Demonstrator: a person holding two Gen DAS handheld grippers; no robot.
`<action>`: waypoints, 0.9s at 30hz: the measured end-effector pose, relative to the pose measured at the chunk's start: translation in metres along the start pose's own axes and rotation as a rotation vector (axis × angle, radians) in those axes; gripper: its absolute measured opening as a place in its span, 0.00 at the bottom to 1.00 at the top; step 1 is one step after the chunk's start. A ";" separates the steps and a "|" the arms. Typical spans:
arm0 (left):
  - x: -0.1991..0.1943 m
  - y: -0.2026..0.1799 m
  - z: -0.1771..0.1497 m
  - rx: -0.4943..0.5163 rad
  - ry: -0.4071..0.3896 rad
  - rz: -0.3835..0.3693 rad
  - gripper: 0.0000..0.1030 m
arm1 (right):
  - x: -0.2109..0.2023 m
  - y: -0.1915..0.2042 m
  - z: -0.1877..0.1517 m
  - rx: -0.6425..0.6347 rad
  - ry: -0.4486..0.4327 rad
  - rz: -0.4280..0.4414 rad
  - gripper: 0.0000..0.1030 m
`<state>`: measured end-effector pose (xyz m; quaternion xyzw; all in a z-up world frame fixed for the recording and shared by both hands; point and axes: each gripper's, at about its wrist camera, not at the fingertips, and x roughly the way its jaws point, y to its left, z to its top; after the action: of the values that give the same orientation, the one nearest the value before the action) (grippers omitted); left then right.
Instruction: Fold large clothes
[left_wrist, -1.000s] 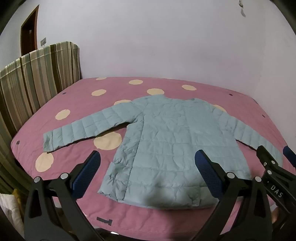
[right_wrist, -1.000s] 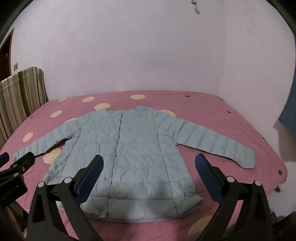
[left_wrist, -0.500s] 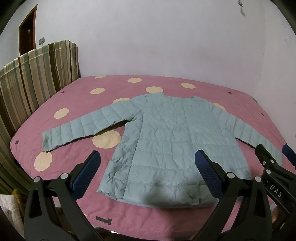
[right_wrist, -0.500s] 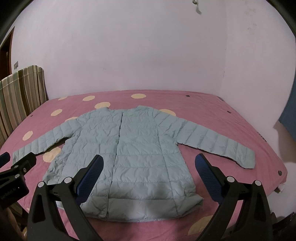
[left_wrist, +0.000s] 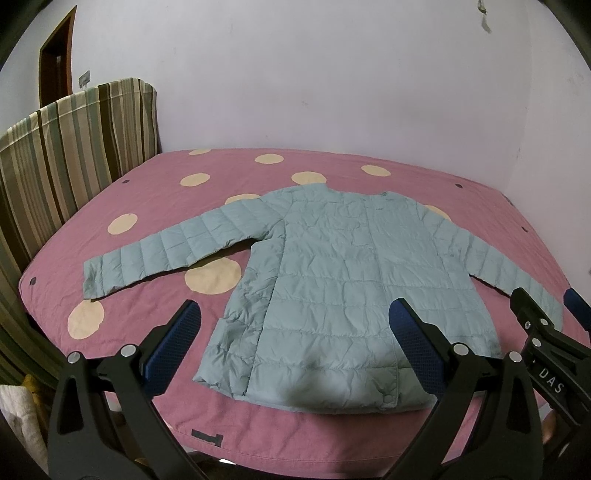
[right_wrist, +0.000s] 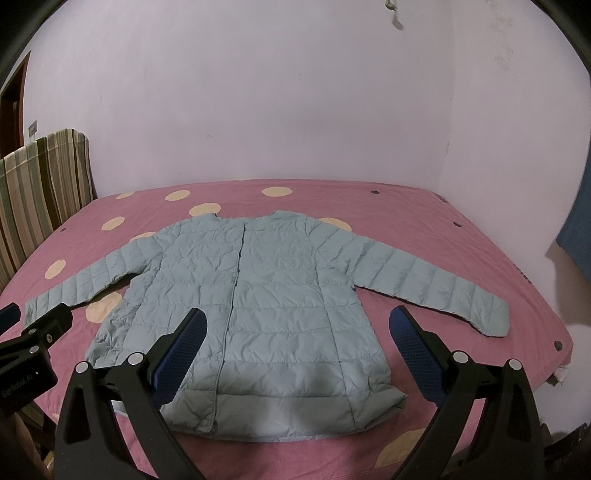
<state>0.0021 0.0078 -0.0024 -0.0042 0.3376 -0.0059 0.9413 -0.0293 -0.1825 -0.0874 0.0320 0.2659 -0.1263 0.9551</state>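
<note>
Jacket (left_wrist: 343, 291) lies flat on the bed (left_wrist: 155, 192), sleeves spread, just beyond both jaws. Left gripper (left_wrist: 291, 332) jaws spread, empty; right gripper (right_wrist: 295, 332) likewise.

Both wrist cameras look down across the bed (left_wrist: 155, 206) from its near edge. Left sits leftward, right rightward; both share the jacket (right_wrist: 258, 295).

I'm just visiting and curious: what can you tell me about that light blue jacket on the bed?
The jacket is a pale blue-green, quilted puffer, seemingly thin and soft. It lies flat on the pink dotted bedspread, front up, closed along a snap placket, collar toward the wall, both sleeves spread outward. Nothing grips it; both open grippers hover near its hem.
</note>
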 end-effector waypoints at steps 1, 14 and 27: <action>0.000 0.000 0.000 0.000 0.000 0.000 0.98 | 0.000 0.000 0.000 0.000 0.000 0.000 0.95; 0.000 0.000 0.000 -0.002 0.001 0.001 0.98 | -0.001 0.002 -0.003 -0.004 0.000 -0.002 0.95; 0.000 0.000 -0.001 -0.003 0.000 0.001 0.98 | -0.004 -0.001 0.000 -0.005 -0.001 -0.003 0.95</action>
<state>0.0017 0.0082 -0.0030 -0.0054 0.3375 -0.0052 0.9413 -0.0327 -0.1826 -0.0857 0.0294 0.2660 -0.1270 0.9551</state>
